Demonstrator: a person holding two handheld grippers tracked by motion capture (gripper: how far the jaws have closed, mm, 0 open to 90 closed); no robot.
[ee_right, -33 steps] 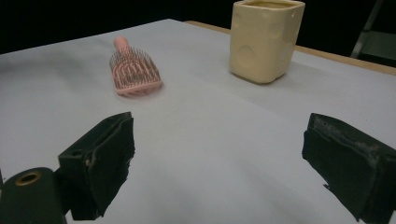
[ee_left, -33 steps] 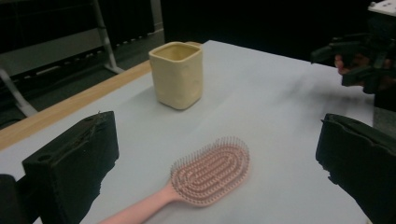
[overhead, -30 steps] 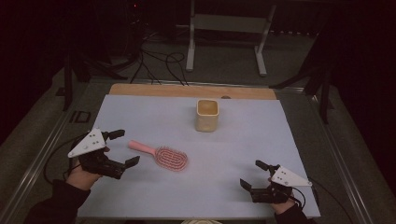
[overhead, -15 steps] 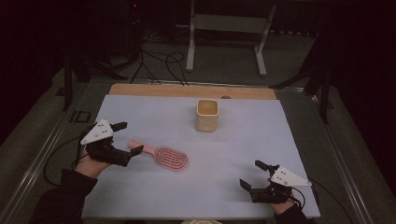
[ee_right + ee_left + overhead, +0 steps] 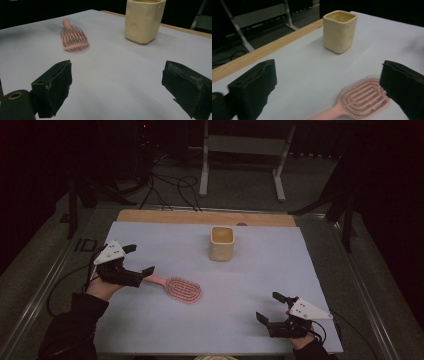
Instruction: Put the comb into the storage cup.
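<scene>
A pink hairbrush [image 5: 182, 290] lies bristles up on the pale table cover [image 5: 280, 265], left of centre, with its handle pointing left. My left gripper [image 5: 139, 259] stands open at the handle's end, its near jaw right beside the handle. In the left gripper view the hairbrush [image 5: 362, 97] lies between the wide-apart jaws of the left gripper [image 5: 328, 92], its head close to the right jaw. A cream square cup [image 5: 221, 243] stands upright farther back. Near the front right edge, my right gripper [image 5: 269, 307] is open and holds nothing. The right gripper view looks past the right gripper [image 5: 120, 87] to the hairbrush [image 5: 73, 37] and cup [image 5: 145, 20].
A wooden strip [image 5: 200, 217] runs along the table's far edge. Beyond it a metal stand [image 5: 240, 165] and cables [image 5: 165, 185] are on the dark floor. A cable trails from my left gripper off the table's left side.
My left gripper has moved forward and to the right, up to the hairbrush handle, staying open. The right gripper, hairbrush and cup have not moved.
</scene>
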